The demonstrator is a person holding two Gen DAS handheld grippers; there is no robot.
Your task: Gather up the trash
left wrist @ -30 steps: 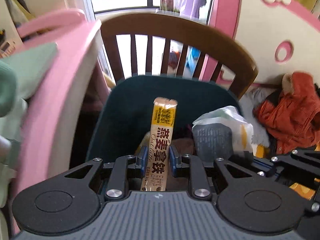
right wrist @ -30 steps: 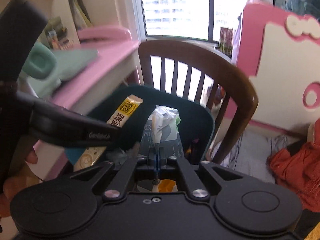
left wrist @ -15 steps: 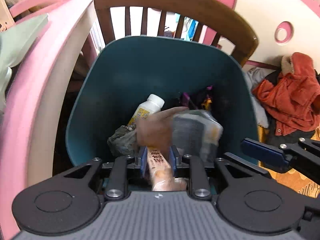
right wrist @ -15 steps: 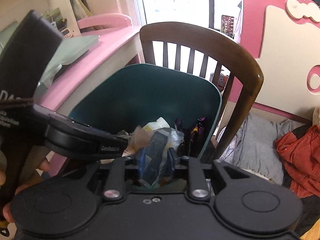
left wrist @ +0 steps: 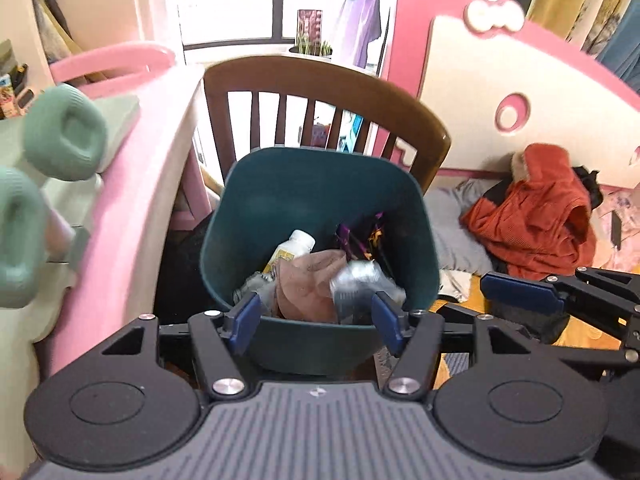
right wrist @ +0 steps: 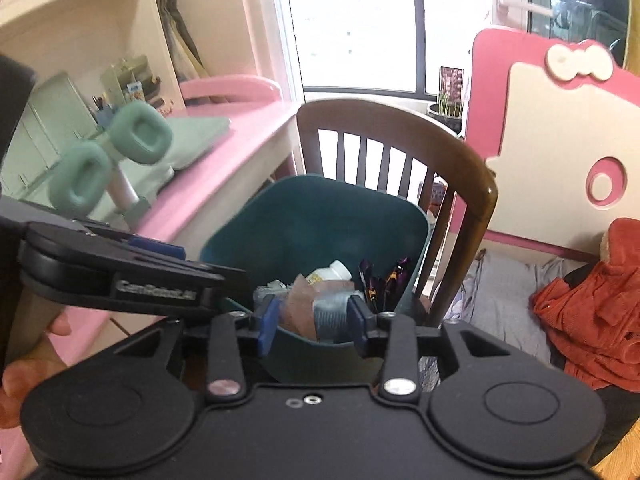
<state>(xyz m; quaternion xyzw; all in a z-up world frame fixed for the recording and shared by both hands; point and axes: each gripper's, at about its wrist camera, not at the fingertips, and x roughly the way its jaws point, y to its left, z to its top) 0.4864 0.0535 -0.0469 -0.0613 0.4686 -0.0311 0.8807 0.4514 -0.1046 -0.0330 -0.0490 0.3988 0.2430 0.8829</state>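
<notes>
Both grippers, left gripper (left wrist: 319, 317) and right gripper (right wrist: 313, 322), hover with jaws spread and empty above a teal bin (left wrist: 316, 184). Trash (left wrist: 320, 280) lies inside it, before a wooden chair (left wrist: 320, 84).

Bright daylight fills the window (right wrist: 384, 40). A wooden chair (left wrist: 320, 92) stands between a pink desk (right wrist: 224, 148) and a pink-and-cream headboard (left wrist: 500, 92).

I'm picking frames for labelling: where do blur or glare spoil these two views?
Left wrist view: the grey packet in the bin is motion-smeared and the window blown out. Right wrist view: the green headphones are blurred and the window is overexposed.
</notes>
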